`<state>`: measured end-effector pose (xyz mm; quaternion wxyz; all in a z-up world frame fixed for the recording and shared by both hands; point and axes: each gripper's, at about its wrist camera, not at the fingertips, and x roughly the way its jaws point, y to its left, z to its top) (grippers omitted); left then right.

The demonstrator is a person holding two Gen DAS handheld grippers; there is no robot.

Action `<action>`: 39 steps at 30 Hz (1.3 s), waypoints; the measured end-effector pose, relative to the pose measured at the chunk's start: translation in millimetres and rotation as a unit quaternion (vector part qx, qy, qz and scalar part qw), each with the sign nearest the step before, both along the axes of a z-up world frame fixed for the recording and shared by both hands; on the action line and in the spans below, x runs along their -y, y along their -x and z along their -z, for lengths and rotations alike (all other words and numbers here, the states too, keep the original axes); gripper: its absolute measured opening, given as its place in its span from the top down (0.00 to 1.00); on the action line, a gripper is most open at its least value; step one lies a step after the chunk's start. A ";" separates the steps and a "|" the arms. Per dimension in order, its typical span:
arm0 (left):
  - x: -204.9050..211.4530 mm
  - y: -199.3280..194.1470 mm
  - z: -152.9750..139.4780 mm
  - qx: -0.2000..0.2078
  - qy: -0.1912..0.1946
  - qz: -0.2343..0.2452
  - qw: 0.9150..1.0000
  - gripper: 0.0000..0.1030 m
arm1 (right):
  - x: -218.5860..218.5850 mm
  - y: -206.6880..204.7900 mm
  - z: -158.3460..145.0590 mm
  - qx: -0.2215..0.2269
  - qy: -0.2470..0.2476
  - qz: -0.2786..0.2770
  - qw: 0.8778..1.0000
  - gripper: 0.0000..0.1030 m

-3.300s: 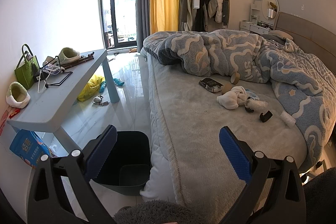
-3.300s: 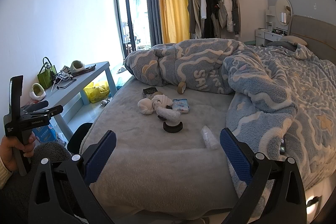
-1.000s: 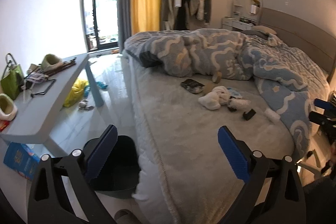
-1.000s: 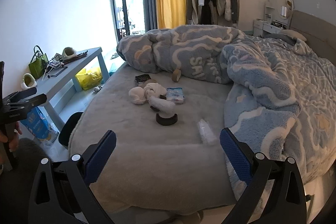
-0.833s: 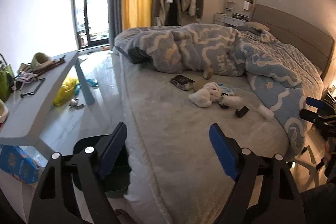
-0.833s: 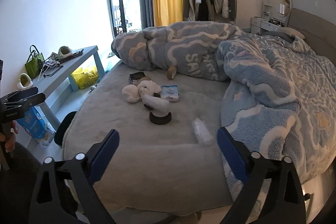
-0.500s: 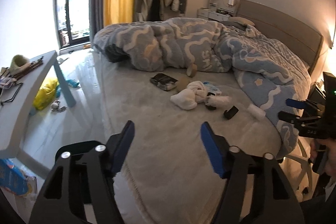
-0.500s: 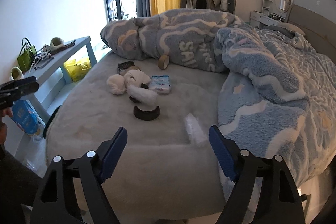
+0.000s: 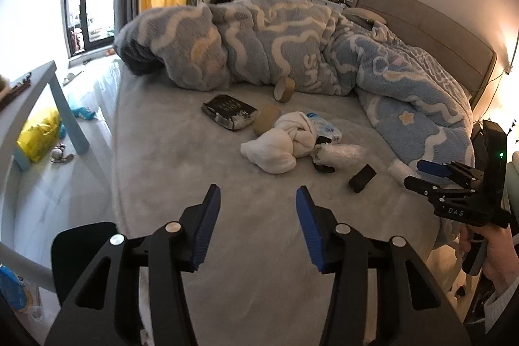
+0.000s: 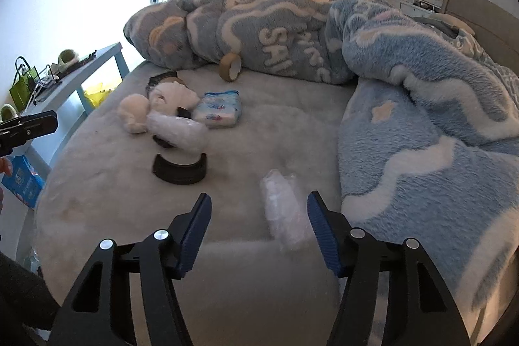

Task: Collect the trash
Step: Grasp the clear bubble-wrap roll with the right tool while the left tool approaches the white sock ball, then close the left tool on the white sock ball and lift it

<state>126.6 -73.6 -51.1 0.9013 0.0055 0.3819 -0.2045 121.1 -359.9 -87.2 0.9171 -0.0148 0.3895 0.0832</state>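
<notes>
Trash is lying scattered over the grey bed point(image 10: 97, 184), and we are taking it in from the biggest thing down. Behind it all, the blue-and-white blanket point(image 10: 405, 80) is heaped across the far and right side of the mattress. Nearer us, a cluster is sitting mid-bed: a knotted white cloth point(image 9: 285, 145), a blue tissue pack point(image 10: 217, 109), a plastic-wrapped roll point(image 10: 178, 128) and a black tape ring point(image 10: 180, 169), with a brown tape roll point(image 10: 229, 66) resting against the blanket. Apart from that cluster, a crumpled clear plastic wrapper point(image 10: 282, 209) is lying just in front of our right gripper point(image 10: 259, 232).

That wrapper is the piece the coming move is turning on, as we are judging it. Its long axis is running away from us, roughly along the line the right gripper is pointing, and its near end is sitting between the fingers, closer to the right-hand pad. The jaws are closing, yet the pads are not pressing on it.

Our left gripper point(image 9: 258, 226) is hovering over bare bed, jaws also closing with nothing between them, well apart from the wrapper. The dark bin point(image 9: 81, 255) is waiting on the floor at the bed's left edge.
</notes>
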 end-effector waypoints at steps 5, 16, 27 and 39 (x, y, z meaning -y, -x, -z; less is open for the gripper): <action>10.7 -18.1 9.4 -0.005 -0.001 0.010 1.000 0.48 | 3.9 -14.9 10.6 -0.013 0.012 -0.004 1.000 0.48; 26.7 -49.1 22.8 -0.012 0.016 0.002 1.000 0.31 | 5.2 -27.0 24.1 -0.026 0.023 0.003 0.999 0.56; 34.3 -74.4 40.2 -0.026 0.002 0.003 1.000 0.29 | 2.6 -43.3 -0.9 -0.009 -0.014 0.004 1.000 0.73; 40.9 -91.1 55.6 -0.066 0.031 0.021 0.997 0.46 | -19.1 -67.0 -25.6 0.014 -0.091 -0.020 0.996 0.73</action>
